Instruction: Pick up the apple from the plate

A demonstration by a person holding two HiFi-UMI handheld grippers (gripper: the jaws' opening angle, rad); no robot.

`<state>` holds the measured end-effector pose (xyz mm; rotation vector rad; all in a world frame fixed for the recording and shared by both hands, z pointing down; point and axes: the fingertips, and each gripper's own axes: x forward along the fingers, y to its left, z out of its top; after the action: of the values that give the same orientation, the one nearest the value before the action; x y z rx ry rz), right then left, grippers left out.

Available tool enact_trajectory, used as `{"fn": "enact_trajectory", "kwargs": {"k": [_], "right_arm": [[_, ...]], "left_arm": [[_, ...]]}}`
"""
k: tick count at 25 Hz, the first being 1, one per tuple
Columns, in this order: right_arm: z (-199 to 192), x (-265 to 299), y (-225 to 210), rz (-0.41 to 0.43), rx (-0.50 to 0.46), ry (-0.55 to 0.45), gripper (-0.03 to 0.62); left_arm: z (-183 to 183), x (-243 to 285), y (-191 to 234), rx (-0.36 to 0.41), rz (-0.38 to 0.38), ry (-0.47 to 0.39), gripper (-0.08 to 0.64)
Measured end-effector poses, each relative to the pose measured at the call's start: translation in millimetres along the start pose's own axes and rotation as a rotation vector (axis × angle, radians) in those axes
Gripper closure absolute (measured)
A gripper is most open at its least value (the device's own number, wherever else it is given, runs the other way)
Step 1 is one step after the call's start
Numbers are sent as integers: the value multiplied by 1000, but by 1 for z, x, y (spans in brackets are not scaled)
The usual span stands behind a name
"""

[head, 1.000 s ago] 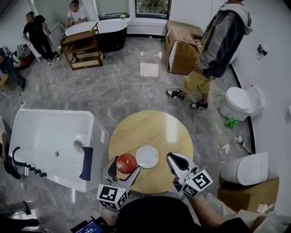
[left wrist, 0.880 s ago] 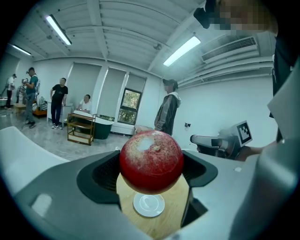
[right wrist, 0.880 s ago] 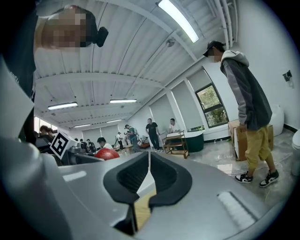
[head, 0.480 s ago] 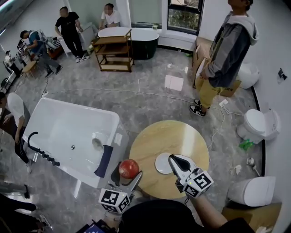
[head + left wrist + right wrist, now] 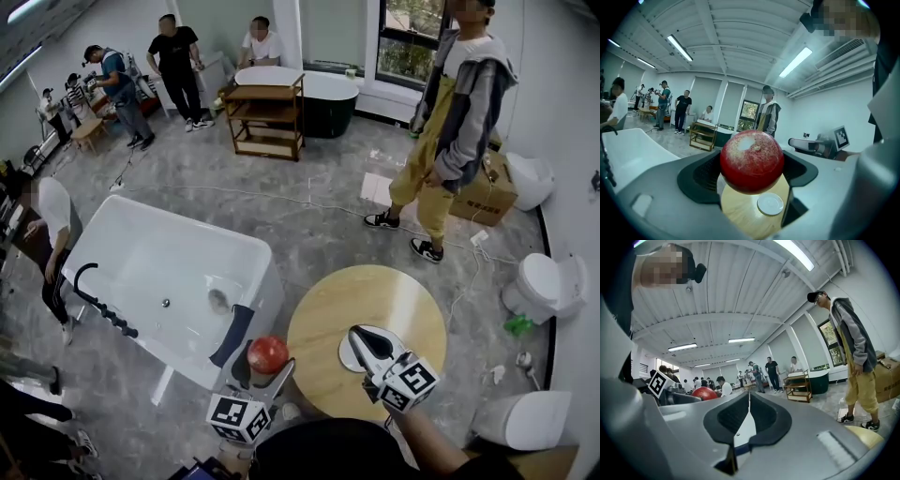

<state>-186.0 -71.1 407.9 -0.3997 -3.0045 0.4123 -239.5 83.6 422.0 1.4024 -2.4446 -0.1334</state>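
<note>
Off the left edge of the round worktop (image 5: pixel 375 300), above the grey floor (image 5: pixel 309 216), the apple (image 5: pixel 267 352) is clamped between the pads of the left claw (image 5: pixel 262 368), well clear of the empty white plate (image 5: pixel 770 204). The right claw (image 5: pixel 364 339) is closed on nothing, its jaws pressed together. The pick-up is judged done. A slip is the main risk: the fruit is round, smooth and gripped only at two sides, so a loosened grip or a sharp swing could let it be dropped onto the floor.
</note>
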Motion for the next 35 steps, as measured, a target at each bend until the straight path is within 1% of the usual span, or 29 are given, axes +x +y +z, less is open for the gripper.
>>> {"fn": "enact_trajectory", "kwargs": {"k": [3,8,17,35], "right_arm": [[-5,8,2,16,-4,1,577],[-2,20,4,24,-5,12,580],[0,24,4,34,-2,18,584],[-3,20,6,16,15,21,584]], "left_arm": [[-1,-3,7,-5,12,-4,147],[0,-2,16,-12,21,-5,147],[2,4,15,-18,17,-3,147],[-2,0,14,-15,8,-4,147]]}}
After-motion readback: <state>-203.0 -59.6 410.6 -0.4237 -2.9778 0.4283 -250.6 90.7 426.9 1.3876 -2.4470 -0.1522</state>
